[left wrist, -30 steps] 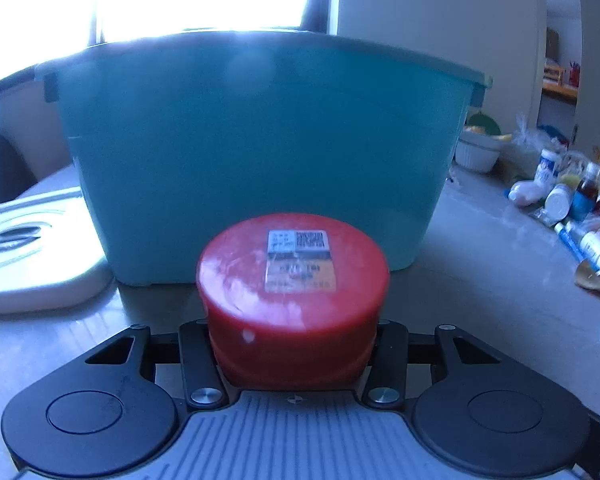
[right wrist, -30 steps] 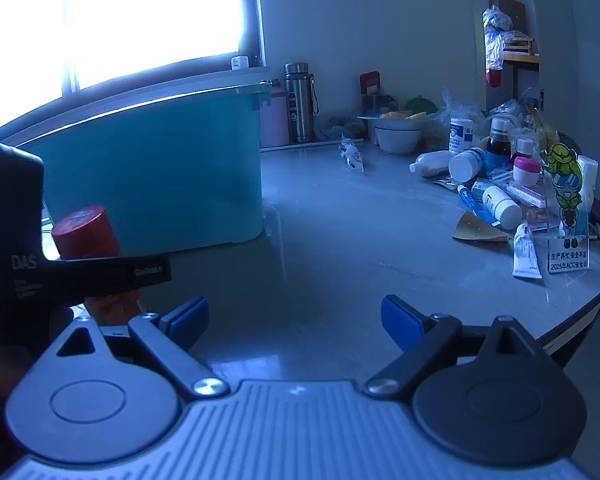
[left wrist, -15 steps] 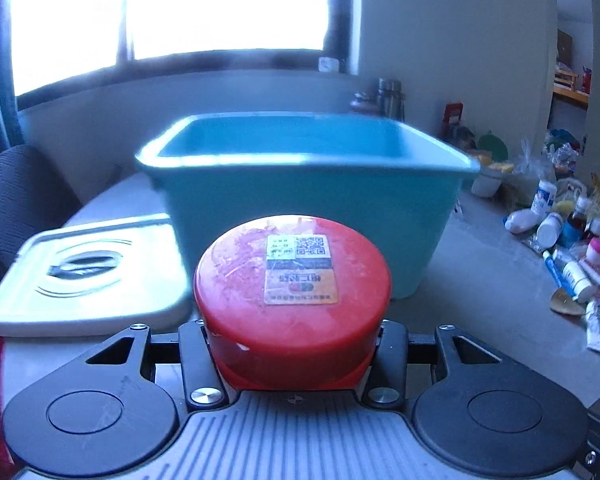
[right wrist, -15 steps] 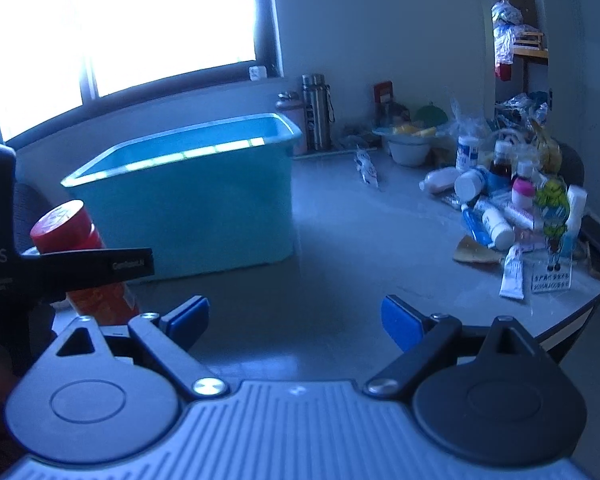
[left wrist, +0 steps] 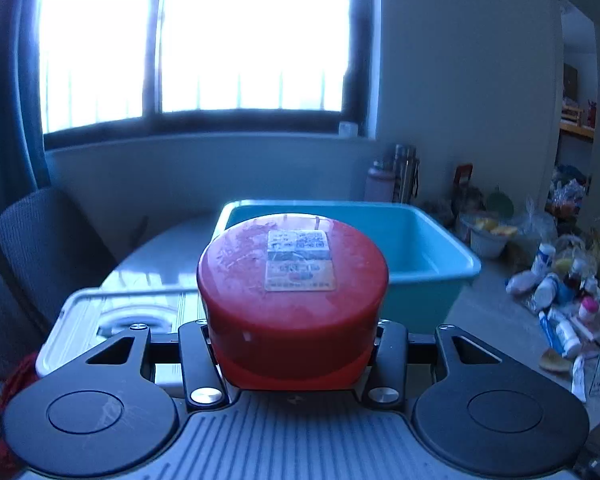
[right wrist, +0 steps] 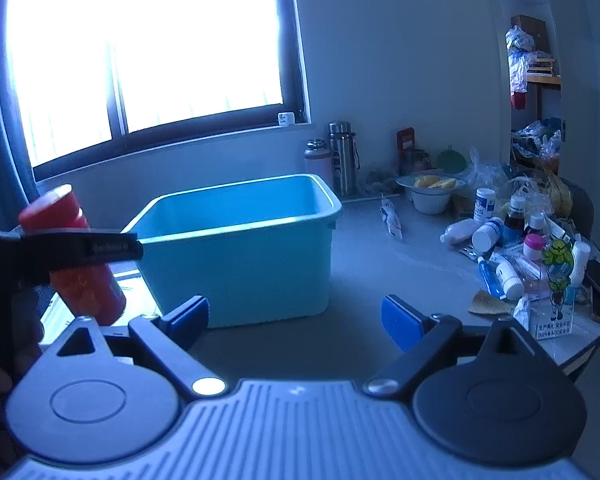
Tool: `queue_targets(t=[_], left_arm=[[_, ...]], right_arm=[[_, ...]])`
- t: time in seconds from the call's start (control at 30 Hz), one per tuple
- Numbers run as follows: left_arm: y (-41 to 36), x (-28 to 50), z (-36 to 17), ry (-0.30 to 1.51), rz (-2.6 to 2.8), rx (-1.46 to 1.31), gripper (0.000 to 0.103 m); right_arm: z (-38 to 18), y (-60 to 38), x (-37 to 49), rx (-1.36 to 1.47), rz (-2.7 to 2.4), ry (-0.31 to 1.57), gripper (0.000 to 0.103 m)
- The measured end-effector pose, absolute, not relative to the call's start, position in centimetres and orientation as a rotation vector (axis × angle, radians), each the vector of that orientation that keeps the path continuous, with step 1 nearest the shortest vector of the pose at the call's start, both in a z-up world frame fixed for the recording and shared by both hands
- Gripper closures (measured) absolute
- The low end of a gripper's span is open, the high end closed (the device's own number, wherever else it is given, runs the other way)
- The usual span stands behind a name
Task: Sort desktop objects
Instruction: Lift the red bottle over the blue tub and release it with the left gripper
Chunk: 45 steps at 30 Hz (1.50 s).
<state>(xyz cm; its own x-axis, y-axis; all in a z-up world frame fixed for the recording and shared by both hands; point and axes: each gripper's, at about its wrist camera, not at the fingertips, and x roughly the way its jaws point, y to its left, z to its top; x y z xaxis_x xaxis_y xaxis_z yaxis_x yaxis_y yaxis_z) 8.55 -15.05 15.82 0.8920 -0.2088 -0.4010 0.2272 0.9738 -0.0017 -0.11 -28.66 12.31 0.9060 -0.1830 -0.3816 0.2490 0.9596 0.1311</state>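
Observation:
My left gripper (left wrist: 294, 340) is shut on a red round canister (left wrist: 293, 296) with a paper label on its lid. It holds the canister in the air, in front of and above the open teal bin (left wrist: 420, 264). In the right wrist view the same canister (right wrist: 72, 256) shows at the left, tilted, clamped in the left gripper's black finger (right wrist: 80, 246). My right gripper (right wrist: 296, 320) is open and empty, above the grey table in front of the teal bin (right wrist: 240, 252).
The bin's white lid (left wrist: 112, 312) lies left of the bin. Several bottles and tubes (right wrist: 512, 248) lie in a heap at the table's right end. Two flasks (right wrist: 334, 160) and a bowl (right wrist: 430, 192) stand behind. A grey chair (left wrist: 40, 240) stands at the left.
Both grippers have risen. The bin has sunk in both views and its open inside now shows. The canister has stayed clamped in the left gripper.

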Motion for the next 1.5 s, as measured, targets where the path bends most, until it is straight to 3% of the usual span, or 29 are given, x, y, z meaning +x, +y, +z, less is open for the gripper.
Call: queue_targets(t=[0.6,1.1,1.2,1.33,1.5], left_arm=[[-22.6,23.6,21.1,0.381,-0.214,0.016,0.054],[-27.3,34.4,17.1,0.528,-0.169,0.032,0.054],[-27.1,35.6,16.2,0.564,-0.168,0.022,0.051],[-26.8,36.3,15.7,0.568,-0.168,0.026,0.020],[-26.5,35.9,15.3,0.569,-0.166,0.043,0.018]], right_arm=[[14.1,-32.2,10.4,0.131,-0.176,0.314,0.010],[13.7,-37.0,17.1,0.147,-0.129,0.333,0.010],[13.3,-37.4,18.1,0.157,-0.113,0.346,0.010],[12.9,-37.7,19.1,0.171,-0.091,0.365,0.010],[12.9,-37.5,19.4,0.174,-0.066,0.367,0.010]])
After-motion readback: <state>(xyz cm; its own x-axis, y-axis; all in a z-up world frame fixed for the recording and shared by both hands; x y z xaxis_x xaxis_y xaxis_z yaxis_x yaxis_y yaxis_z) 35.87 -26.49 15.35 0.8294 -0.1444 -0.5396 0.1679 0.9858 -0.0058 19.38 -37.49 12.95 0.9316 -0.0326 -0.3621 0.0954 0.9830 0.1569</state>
